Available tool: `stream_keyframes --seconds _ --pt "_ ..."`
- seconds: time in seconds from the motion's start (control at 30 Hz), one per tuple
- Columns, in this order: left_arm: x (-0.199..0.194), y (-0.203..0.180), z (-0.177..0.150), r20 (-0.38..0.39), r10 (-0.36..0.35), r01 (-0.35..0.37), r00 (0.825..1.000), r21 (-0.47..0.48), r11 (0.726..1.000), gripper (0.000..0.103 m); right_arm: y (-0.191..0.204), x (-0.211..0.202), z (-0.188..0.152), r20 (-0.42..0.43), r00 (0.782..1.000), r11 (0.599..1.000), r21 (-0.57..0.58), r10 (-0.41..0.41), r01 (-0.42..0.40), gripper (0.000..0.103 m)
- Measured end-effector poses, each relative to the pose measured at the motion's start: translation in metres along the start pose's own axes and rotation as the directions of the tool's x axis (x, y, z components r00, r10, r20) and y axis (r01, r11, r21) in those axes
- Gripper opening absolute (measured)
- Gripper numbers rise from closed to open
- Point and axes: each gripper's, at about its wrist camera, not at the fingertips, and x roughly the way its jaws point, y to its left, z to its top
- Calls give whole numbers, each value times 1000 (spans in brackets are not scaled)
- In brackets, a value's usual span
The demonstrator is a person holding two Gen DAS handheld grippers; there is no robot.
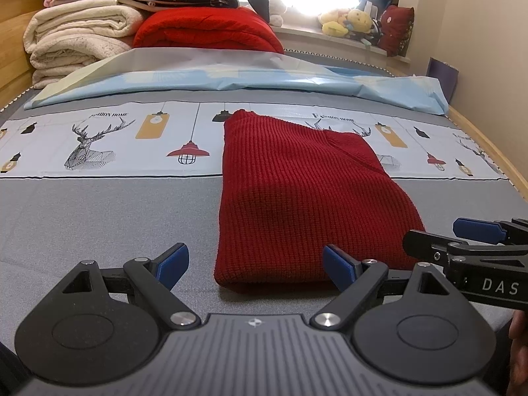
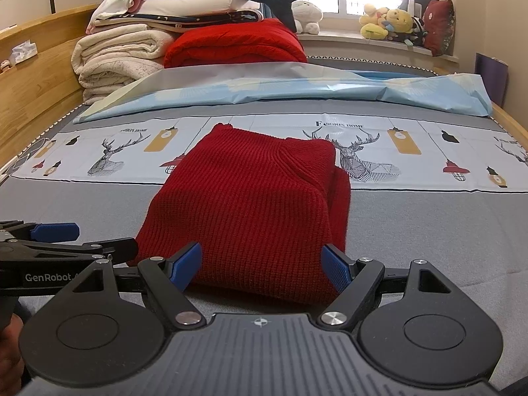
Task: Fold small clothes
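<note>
- Red knit garment (image 1: 297,198) is lying flat on the grey bedsheet (image 1: 115,217), already looking folded into a long narrow slab.
- Its long axis is running straight away from both tongs, toward the blanket stack (image 1: 82,39) at the far end; the near short edge is facing the person.
- Left gripper (image 1: 255,265) is sitting wide, nothing between the pads; its right pad is lining up over the near edge and its left pad is over bare sheet.
- Right gripper (image 2: 262,265) is also gaping wide, empty, and both pads are straddling the near edge almost squarely.
- Right one looks nearer and better centred, so I'd guess a near-edge pinch and a fold away along the long axis.
</note>
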Motion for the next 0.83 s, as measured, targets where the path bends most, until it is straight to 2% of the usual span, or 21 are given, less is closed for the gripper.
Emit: stream_keyframes --seconds 0.83 --pt "4 2 -1 -13 1 -1 1000 -10 1000 92 1 0 0 -1 1000 1000 1 1 -1 81"
